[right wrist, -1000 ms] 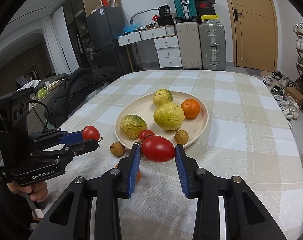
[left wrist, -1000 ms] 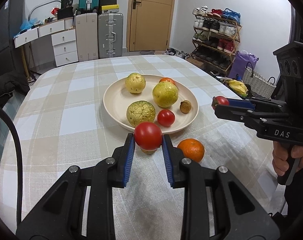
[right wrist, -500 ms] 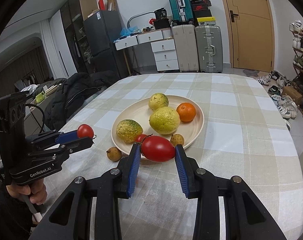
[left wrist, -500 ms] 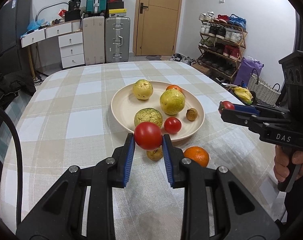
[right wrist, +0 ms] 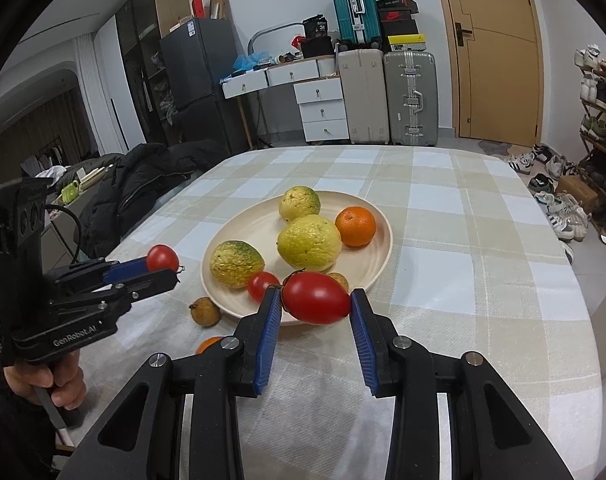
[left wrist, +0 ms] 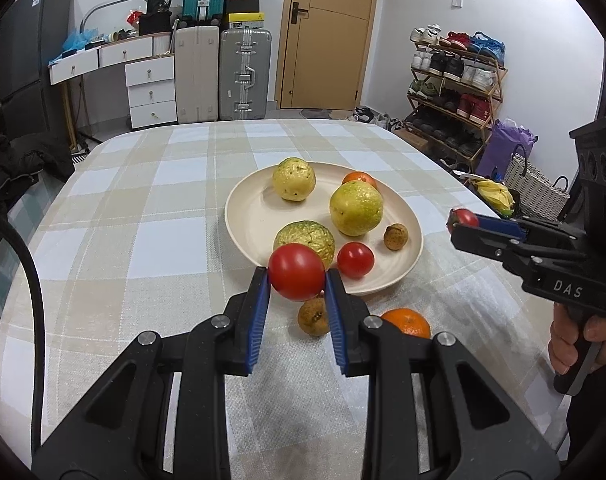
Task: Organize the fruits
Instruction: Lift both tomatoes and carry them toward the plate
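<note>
A cream plate (left wrist: 247, 216) (right wrist: 379, 216) holds three yellow-green guavas (left wrist: 356, 208), an orange (right wrist: 355, 226), a small tomato (left wrist: 355, 259) and a brown longan (left wrist: 396, 237). My left gripper (left wrist: 297, 280) is shut on a round red tomato (left wrist: 296, 271) above the plate's near rim; it also shows in the right wrist view (right wrist: 163, 258). My right gripper (right wrist: 316, 300) is shut on an oval red tomato (right wrist: 316, 297), near the plate's right side (left wrist: 463, 218).
A loose longan (left wrist: 313, 317) (right wrist: 205, 311) and an orange (left wrist: 406, 322) lie on the checked tablecloth in front of the plate. Suitcases, drawers and a door stand behind the table; a shoe rack and baskets are to the right.
Both grippers have lifted and drawn back a little from the plate, each still holding its tomato. The fruits on the plate and cloth have not moved.
</note>
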{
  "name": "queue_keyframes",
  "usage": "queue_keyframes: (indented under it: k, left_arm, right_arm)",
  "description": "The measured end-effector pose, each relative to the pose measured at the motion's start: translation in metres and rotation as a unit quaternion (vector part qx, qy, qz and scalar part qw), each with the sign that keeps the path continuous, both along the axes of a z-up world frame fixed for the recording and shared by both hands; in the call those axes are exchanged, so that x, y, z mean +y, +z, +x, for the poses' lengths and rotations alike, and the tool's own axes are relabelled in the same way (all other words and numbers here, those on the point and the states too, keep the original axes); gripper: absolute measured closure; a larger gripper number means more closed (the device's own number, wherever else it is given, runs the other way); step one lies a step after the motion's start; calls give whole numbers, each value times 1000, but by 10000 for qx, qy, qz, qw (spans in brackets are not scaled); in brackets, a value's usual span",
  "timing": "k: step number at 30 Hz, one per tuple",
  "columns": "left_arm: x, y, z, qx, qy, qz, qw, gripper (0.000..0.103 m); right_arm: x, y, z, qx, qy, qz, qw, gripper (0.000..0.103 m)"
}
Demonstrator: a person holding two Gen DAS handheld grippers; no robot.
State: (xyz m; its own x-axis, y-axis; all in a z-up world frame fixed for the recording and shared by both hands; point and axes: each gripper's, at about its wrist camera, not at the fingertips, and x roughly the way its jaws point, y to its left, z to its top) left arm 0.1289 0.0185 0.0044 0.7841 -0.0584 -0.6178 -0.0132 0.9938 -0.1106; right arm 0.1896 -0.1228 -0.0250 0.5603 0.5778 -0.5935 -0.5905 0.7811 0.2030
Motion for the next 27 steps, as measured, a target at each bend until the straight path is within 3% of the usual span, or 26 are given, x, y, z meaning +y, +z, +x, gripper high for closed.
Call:
queue_keyframes:
  k: [9, 27]
  left_arm:
    - [-15, 1, 20, -42, -8, -146, 9999, 78]
    - [-26, 5, 58, 50, -112, 254, 9996, 78]
  right_arm:
    - [-2, -11, 20, 171, -69, -126, 9998, 67]
    - [17, -11, 31, 269, -119, -14, 9996, 67]
